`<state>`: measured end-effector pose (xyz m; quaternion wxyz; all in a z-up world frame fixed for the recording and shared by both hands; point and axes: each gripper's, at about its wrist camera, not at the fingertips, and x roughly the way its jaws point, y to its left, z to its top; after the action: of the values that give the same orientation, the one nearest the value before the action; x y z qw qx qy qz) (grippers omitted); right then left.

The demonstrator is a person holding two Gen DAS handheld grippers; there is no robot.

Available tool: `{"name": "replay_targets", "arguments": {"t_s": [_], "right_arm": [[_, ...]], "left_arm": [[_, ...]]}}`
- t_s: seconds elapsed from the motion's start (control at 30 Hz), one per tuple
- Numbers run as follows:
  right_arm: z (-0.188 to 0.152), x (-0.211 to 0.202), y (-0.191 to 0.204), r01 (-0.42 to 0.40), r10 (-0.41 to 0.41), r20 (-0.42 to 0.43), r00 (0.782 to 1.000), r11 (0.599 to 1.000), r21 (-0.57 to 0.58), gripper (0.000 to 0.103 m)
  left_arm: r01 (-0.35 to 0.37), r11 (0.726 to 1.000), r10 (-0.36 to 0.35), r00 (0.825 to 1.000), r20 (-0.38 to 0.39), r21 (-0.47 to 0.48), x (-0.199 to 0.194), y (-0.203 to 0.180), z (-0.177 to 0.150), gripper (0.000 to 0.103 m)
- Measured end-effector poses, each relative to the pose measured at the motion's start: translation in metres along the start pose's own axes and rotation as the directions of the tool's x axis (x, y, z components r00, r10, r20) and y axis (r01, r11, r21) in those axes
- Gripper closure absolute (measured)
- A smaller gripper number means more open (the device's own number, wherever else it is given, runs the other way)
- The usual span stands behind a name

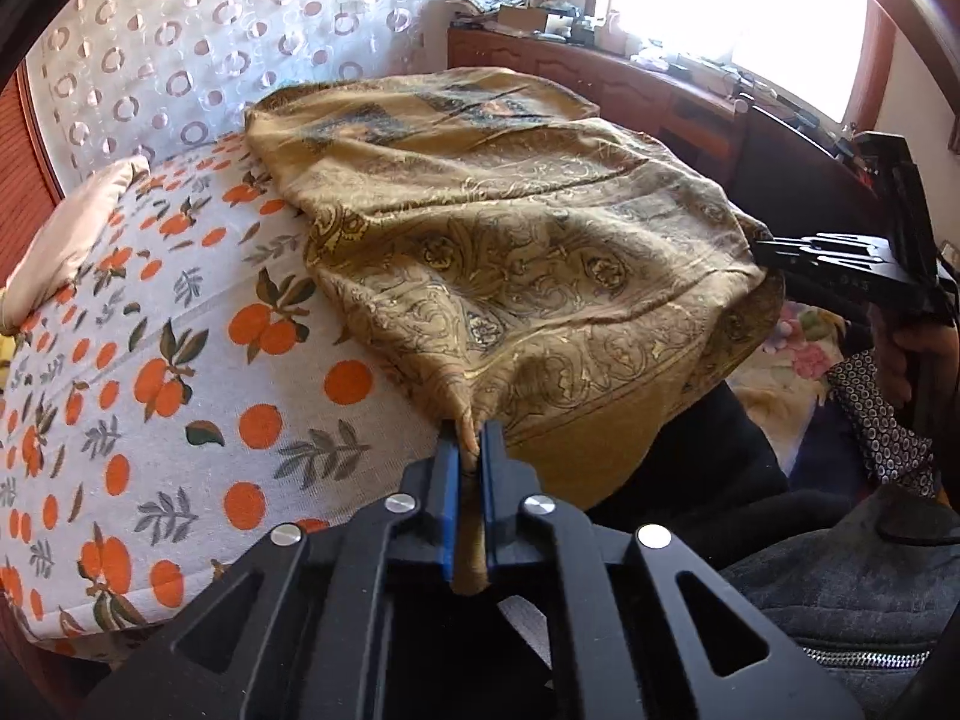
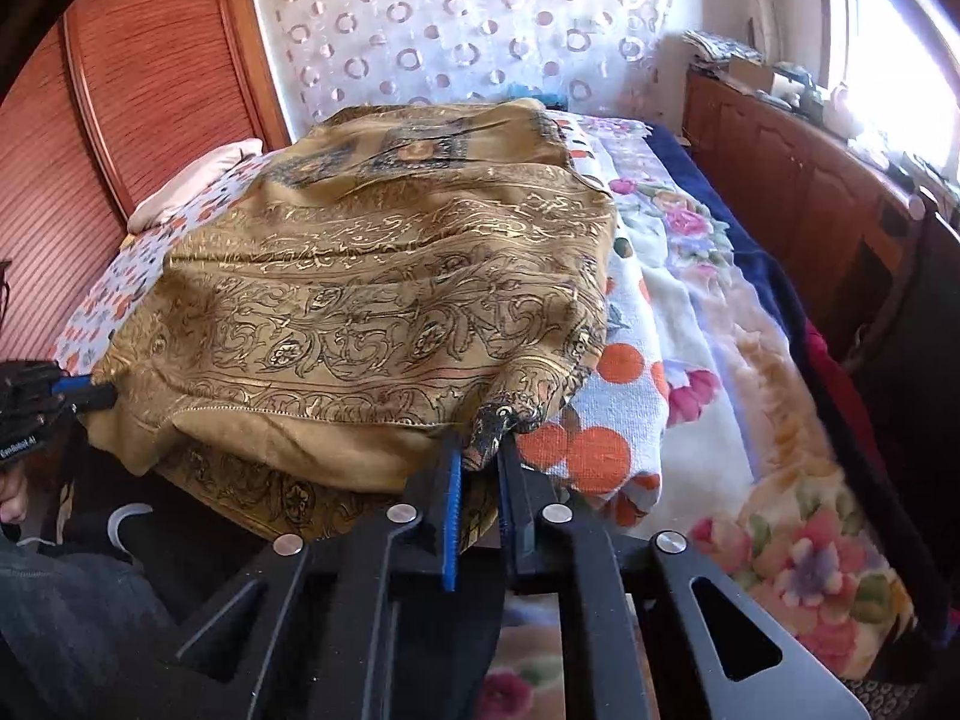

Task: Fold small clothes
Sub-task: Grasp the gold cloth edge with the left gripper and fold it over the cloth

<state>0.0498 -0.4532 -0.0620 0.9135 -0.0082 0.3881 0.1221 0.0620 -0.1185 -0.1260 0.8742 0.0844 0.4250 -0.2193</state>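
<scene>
Closest to my left lens, my left tool [image 1: 471, 450] is pressed together on a bunched corner of the golden scarf [image 1: 510, 228], the fabric squeezed between its blue-lined fingers. My right tool [image 2: 483, 450] likewise pinches another gathered, dark-patterned corner of it near the bed's front edge; from the left view that tool [image 1: 762, 249] reaches in from the right and bites the cloth's side.

Beneath the scarf lies the bed, spread with a white sheet printed with oranges and leaves [image 1: 150, 360]. A fluffy floral blanket [image 2: 750, 420] lies beside the sheet, toward the window side. A pale pillow [image 1: 66, 234] rests at the far left end. Behind the bed hangs a sheer curtain with ring patterns [image 2: 456, 30], beside a reddish wooden panel [image 2: 150, 78]. A wooden cabinet [image 2: 798, 180] cluttered on top runs under a bright window [image 1: 732, 12].

Ornate scrollwork borders cover the scarf, with dark blocks nearer its far end. It lies rumpled and doubled over itself, its near edge draping off the bed.
</scene>
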Motion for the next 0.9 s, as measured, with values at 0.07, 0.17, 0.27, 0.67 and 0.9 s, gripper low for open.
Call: {"name": "replay_targets", "arguments": {"t_s": [0.07,0.17,0.27,0.67,0.9], "right_arm": [[0.003,-0.004,-0.002,-0.011,0.011,0.017,1.0,1.0,0.003,0.096],[0.008,-0.017,-0.002,-0.031,0.031,0.054,0.998,0.999,0.01,0.096],[0.015,-0.036,0.0,-0.055,0.054,0.102,0.993,0.999,0.001,0.096],[0.042,-0.113,0.018,-0.07,0.088,0.277,0.957,0.995,-0.074,0.097],[0.036,-0.151,0.023,-0.08,0.114,0.33,0.937,0.99,-0.114,0.097]], "left_arm": [[0.014,1.0,-0.014,1.0,0.027,-0.004,-0.009,0.001,0.002,0.098],[0.054,0.998,-0.053,0.996,0.075,-0.02,-0.032,0.006,0.01,0.099],[0.075,0.997,-0.071,0.991,0.114,-0.025,-0.053,0.008,0.019,0.099],[0.076,0.997,-0.073,0.963,0.26,-0.001,-0.139,0.01,0.046,0.099],[0.076,0.997,-0.08,0.944,0.32,0.026,-0.176,0.002,0.052,0.099]]}}
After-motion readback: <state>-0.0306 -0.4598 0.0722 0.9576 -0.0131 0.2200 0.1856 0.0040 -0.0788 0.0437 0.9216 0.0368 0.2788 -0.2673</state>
